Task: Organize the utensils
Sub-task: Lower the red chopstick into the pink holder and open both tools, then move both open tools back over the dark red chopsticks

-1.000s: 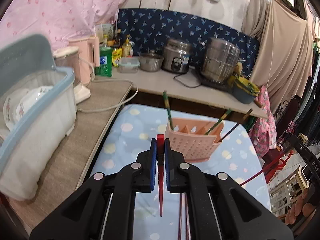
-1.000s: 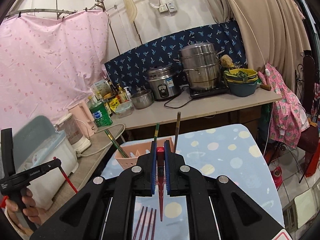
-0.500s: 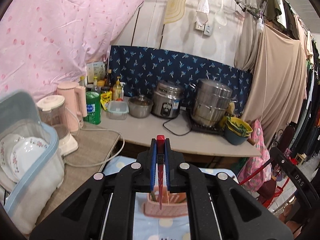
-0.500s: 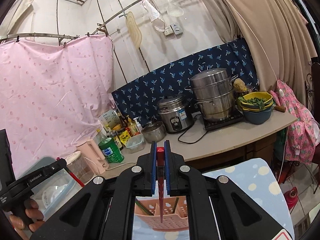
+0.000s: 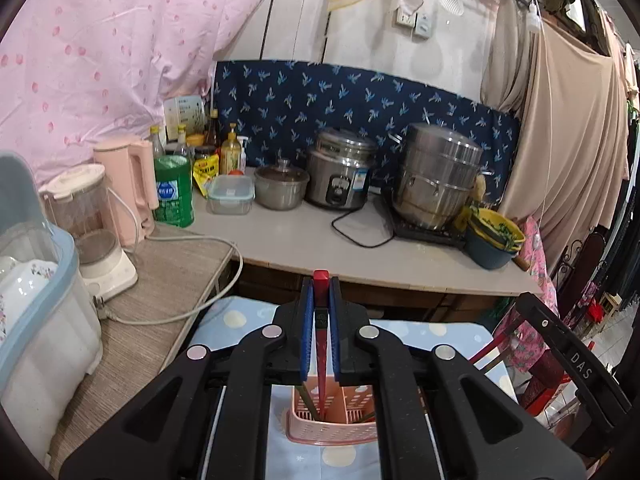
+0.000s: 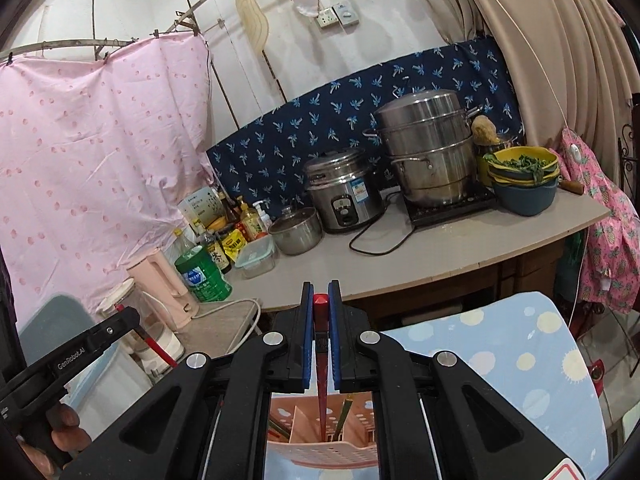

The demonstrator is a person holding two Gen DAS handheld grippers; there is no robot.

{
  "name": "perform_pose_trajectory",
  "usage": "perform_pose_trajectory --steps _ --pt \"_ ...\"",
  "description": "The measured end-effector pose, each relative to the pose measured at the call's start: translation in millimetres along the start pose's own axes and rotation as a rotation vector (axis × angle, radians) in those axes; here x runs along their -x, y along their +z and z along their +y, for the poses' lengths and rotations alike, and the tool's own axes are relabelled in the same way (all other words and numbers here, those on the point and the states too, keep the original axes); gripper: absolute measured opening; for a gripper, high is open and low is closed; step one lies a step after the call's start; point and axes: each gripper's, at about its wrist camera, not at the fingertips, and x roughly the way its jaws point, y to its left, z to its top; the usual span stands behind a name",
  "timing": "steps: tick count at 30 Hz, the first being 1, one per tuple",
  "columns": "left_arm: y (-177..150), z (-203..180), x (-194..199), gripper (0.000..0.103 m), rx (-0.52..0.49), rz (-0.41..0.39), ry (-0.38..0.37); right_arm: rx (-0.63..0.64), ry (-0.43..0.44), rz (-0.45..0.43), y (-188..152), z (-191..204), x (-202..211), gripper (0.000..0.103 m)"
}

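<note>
A red chopstick is clamped upright between the blue pads of the closed left gripper, its tapered tip pointed down into the pink holder, presumably for a vertical drop. A second red chopstick is clamped likewise in the closed right gripper. The holder is a perforated plastic caddy with dividers, already containing several chopsticks. It is set on a blue spotted tablecloth.
</note>
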Motion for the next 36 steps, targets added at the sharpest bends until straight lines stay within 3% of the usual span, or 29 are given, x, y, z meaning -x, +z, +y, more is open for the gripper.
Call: perform_pose_trajectory --steps 10,15,27,29,36 --pt "-23 6 -17 0.009 0.022 0.064 -0.015 0.019 0.002 0.039 -14 2 -16 0.010" --pt "-26 7 -10 0.041 0.017 0.044 0.011 0.023 0.009 0.029 -15 4 -7 0.011" --pt "-45 3 18 0.054 -0.014 0.052 0.043 0.052 0.018 0.010 -29 12 35 0.021" --pt "-48 3 24 0.055 -0.019 0.052 0.045 0.058 0.014 0.006 -33 13 42 0.026" --pt "-61 3 41 0.060 -0.034 0.060 0.059 0.075 0.010 0.021 -51 13 63 0.027"
